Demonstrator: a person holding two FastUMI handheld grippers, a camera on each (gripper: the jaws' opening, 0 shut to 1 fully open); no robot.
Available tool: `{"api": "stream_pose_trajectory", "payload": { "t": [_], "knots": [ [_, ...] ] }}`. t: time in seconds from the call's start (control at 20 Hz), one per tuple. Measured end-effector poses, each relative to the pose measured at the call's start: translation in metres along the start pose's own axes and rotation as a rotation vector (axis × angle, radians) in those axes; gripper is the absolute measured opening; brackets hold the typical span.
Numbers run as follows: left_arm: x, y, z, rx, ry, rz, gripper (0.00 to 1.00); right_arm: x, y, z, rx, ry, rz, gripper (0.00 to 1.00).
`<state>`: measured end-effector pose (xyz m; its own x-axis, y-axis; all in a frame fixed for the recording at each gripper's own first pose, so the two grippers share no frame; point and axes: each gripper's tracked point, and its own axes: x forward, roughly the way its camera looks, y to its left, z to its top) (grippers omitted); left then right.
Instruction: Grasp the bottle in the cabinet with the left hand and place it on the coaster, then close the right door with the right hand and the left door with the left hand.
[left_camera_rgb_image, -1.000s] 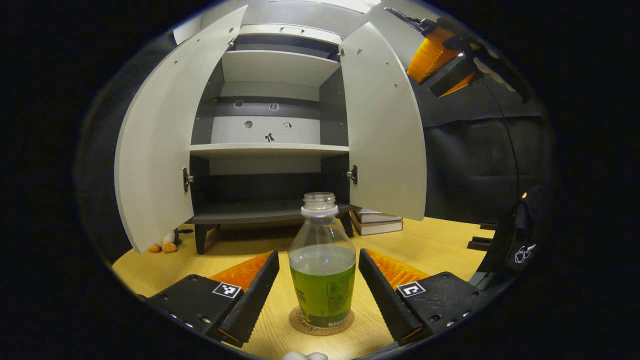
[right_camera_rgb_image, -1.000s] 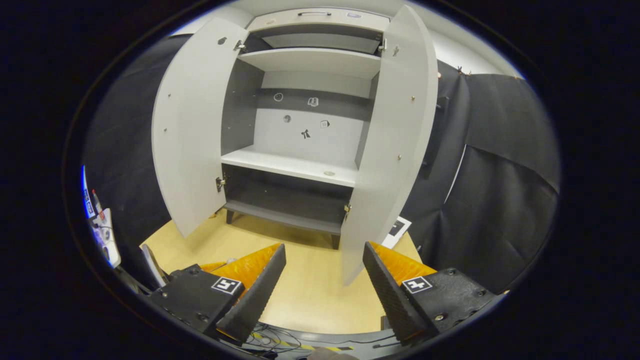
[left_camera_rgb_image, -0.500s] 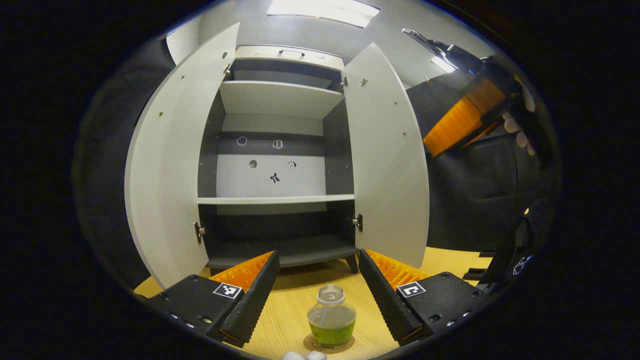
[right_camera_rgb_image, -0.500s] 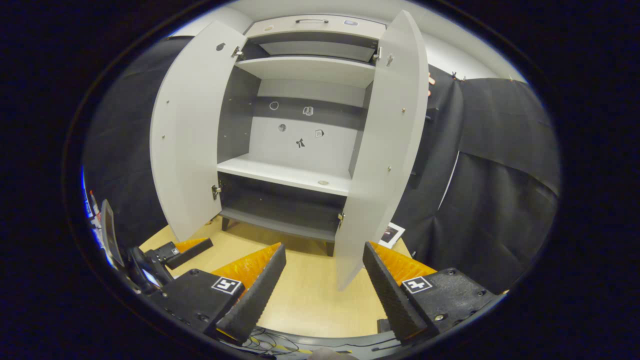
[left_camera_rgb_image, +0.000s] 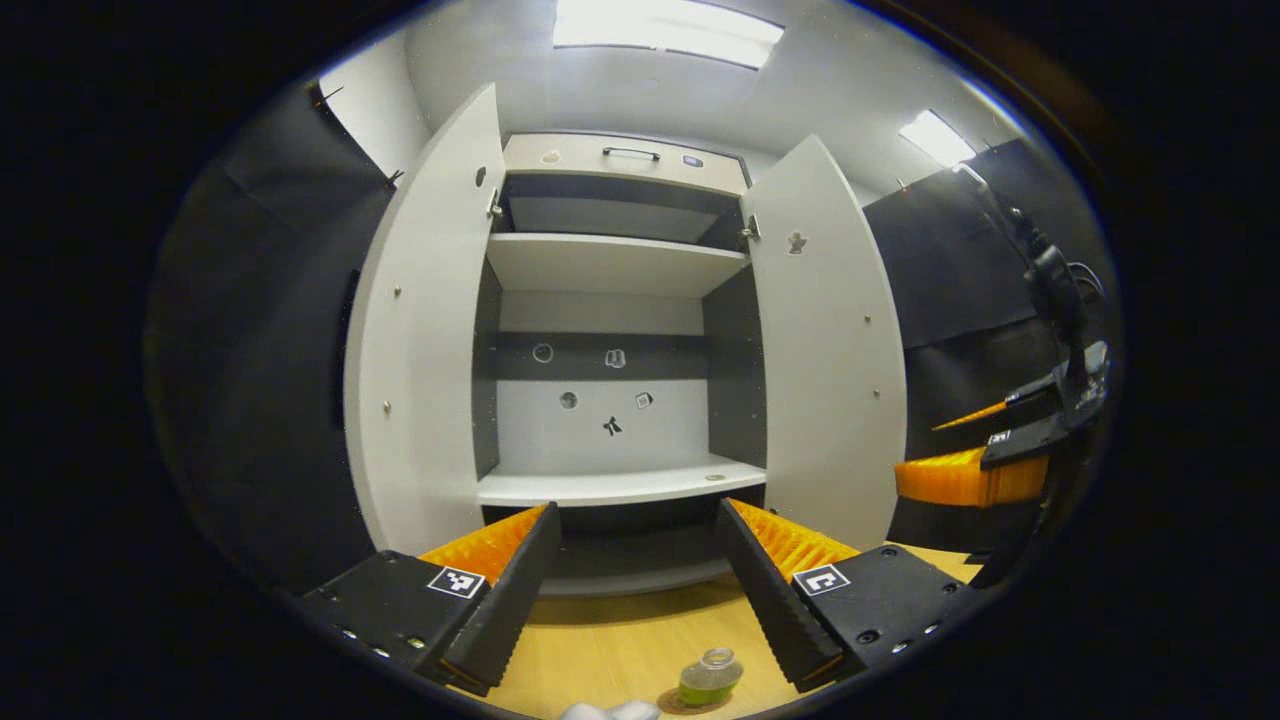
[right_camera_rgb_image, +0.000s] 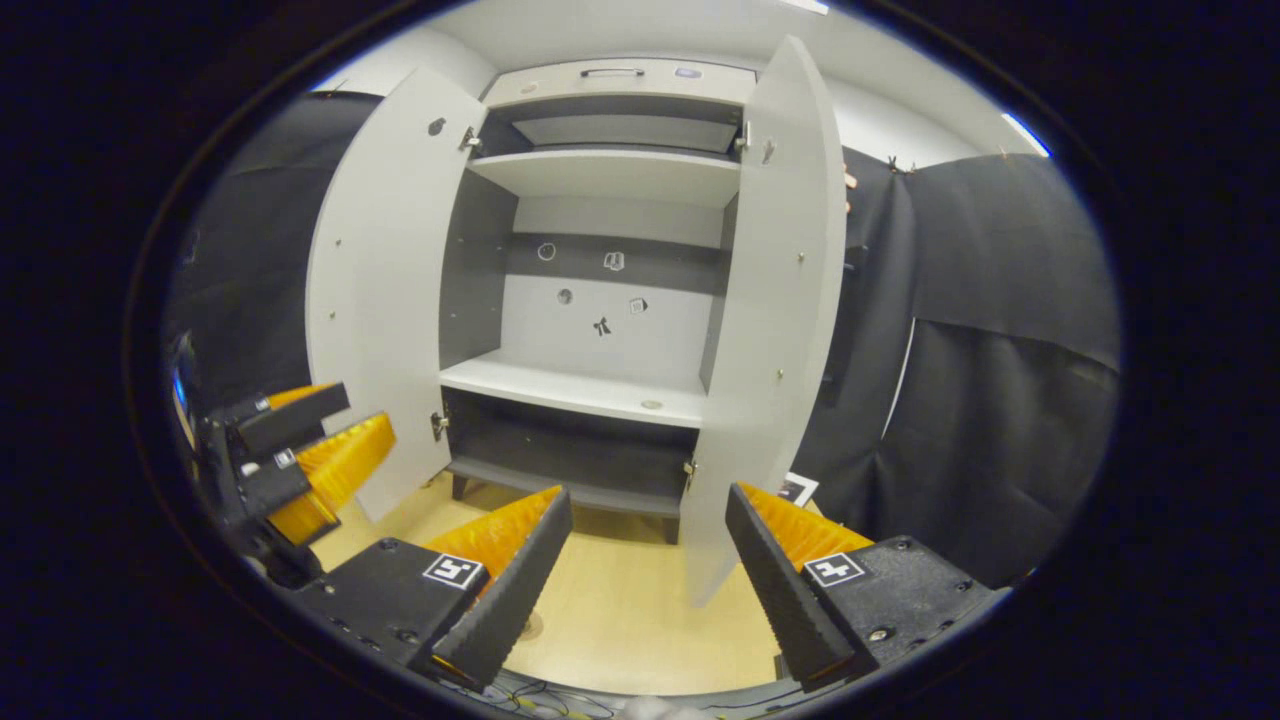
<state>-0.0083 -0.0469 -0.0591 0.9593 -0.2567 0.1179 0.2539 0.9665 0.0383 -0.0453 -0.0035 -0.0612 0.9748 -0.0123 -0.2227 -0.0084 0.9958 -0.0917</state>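
Green liquid half fills the small clear bottle (left_camera_rgb_image: 709, 678), which stands at the bottom edge of the left gripper view on a round coaster (left_camera_rgb_image: 690, 701) on the pale wooden table (left_camera_rgb_image: 610, 645). The left gripper (left_camera_rgb_image: 637, 590) hangs above it with its jaws spread wide and nothing between them; the bottle sits low between the two fingertips, nearer the right-hand one, well clear of both. Beyond, the grey cabinet (left_camera_rgb_image: 615, 340) fills the centre of the frame with its left door (left_camera_rgb_image: 425, 330) and right door (left_camera_rgb_image: 825, 340) both swung open. In the right gripper view, the right gripper (right_camera_rgb_image: 650, 580) is also wide open and empty, and the right door (right_camera_rgb_image: 775, 300) stands edge-on just above its right finger. The left gripper (right_camera_rgb_image: 295, 455) appears at the left edge there.
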Motion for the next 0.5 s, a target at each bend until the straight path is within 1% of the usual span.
{"api": "stream_pose_trajectory", "payload": {
  "t": [0.1,0.25,0.4,0.5],
  "knots": [
    [-0.008,0.019,0.017,0.016,0.008,0.051,0.96,0.001,0.0,0.005,0.014,-0.024,0.005,1.0],
    [-0.029,0.048,0.026,0.01,0.051,0.132,0.96,0.003,-0.005,0.015,0.038,-0.06,0.005,1.0],
    [-0.05,0.069,0.013,0.019,0.104,0.194,0.96,0.003,-0.017,0.019,0.055,-0.087,-0.008,1.0],
    [-0.06,0.077,0.003,0.022,0.135,0.222,0.96,0.006,-0.024,0.014,0.063,-0.082,-0.017,1.0]
  ]
}}
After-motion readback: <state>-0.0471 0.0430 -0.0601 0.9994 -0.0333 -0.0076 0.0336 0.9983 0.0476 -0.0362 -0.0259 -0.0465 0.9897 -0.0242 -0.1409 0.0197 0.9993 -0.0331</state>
